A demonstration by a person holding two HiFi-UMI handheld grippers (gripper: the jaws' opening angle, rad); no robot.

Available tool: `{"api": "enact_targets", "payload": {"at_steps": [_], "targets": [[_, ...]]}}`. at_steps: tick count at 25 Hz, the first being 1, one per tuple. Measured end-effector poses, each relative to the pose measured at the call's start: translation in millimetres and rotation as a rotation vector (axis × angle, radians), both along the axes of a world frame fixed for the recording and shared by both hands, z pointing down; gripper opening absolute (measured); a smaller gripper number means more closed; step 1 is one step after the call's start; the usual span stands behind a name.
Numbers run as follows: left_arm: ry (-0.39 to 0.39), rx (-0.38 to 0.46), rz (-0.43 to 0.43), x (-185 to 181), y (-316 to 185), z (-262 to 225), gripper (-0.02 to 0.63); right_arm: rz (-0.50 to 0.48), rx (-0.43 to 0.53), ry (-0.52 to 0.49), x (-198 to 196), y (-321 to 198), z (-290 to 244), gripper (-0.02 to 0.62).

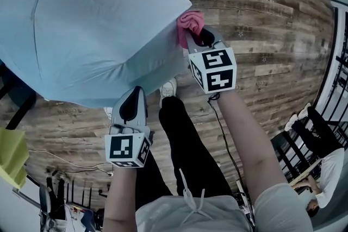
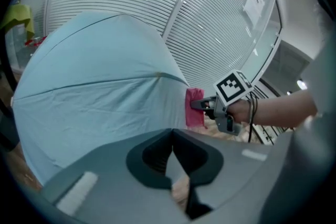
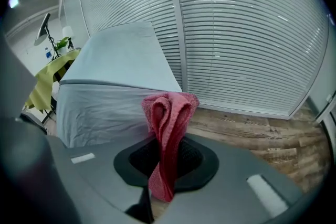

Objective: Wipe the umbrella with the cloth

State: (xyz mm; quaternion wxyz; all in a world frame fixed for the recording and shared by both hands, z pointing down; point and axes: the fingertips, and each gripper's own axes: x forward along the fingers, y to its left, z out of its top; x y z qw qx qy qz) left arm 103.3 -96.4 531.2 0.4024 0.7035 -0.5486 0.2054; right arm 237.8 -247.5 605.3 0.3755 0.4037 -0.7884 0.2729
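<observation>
Left hand-held gripper [image 1: 134, 96], jaws pressed together, sits at the near rim of the pale blue umbrella [image 1: 92, 24]; whether it nips the fabric is unclear. Right hand-held gripper [image 1: 197, 36] pinches the pink cloth [image 1: 189, 23] against the umbrella's right edge. If unsteadied, the canopy may swing away under pressure, or the bunched cloth may slip free.

We are seeing a pale blue umbrella [image 1: 92, 24] ahead of the grey left tongs [image 1: 133, 96], a pink-red cloth [image 1: 190, 22] between the grey right tongs [image 1: 197, 35], black-and-white square-patterned cubes [image 1: 213, 69] behind both, brown wood-grain floor [image 1: 272, 35] beneath them.
</observation>
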Motion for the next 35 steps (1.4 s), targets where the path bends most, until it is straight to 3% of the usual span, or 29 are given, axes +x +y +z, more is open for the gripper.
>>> {"api": "enact_targets", "payload": {"at_steps": [5,14,20,27,35], "targets": [[0.003,0.017,-0.013,-22,3,-6,0.008,0.074,0.009,0.096,7,2,-16,0.057],[0.021,0.075,-0.027,-76,33,-41,0.008,0.118,0.054,0.015,-42,70,-103,0.057],[0.011,0.094,-0.016,-148,83,-54,0.008,0.066,0.035,-0.067,-136,152,-126,0.057],[-0.024,0.080,-0.031,-264,152,-49,0.008,-0.004,-0.038,-0.171,-281,251,-103,0.057],[-0.043,0.058,-0.062,-372,213,-31,0.007,-0.034,-0.039,-0.247,-428,293,-76,0.057]]}}
